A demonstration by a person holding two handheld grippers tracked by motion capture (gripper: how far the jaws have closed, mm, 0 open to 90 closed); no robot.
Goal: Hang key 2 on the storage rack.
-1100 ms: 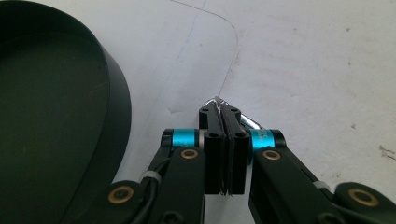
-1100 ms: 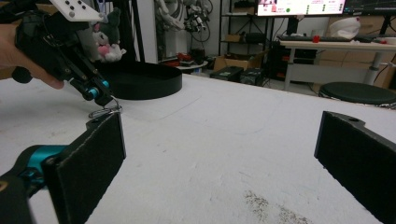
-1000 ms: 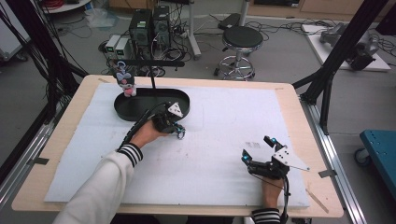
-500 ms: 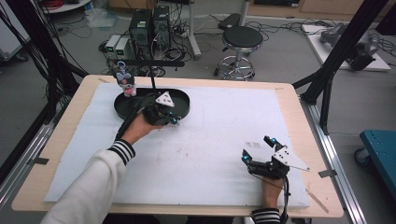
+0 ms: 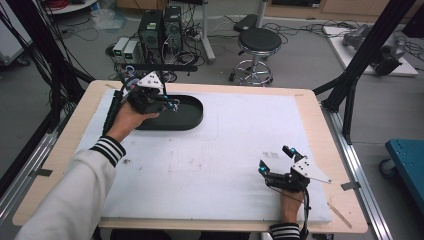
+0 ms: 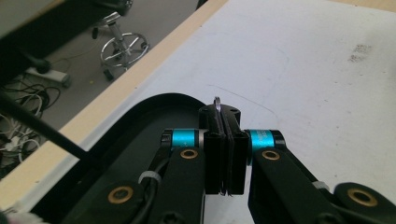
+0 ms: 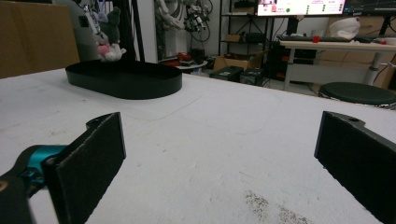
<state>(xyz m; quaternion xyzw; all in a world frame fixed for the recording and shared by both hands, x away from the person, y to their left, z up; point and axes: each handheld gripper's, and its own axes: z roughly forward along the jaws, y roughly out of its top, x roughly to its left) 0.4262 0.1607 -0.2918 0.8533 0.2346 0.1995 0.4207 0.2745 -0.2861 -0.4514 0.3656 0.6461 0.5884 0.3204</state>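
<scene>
Metal ring [image 6: 217, 101] looks tiny, stiff, slippery; left gripper [image 6: 226, 140] pinches its edge over the black tray [image 5: 192, 119], right gripper [image 5: 278, 163] hangs released.

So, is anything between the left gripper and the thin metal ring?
Nothing visible does. The left gripper is shut directly on the ring, whose top edge sticks out above the jaws, at the black tray.

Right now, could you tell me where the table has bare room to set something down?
The white mat is bare between the black tray and the right tool. It is crowded at the tray's left end, under the left tool.
</scene>
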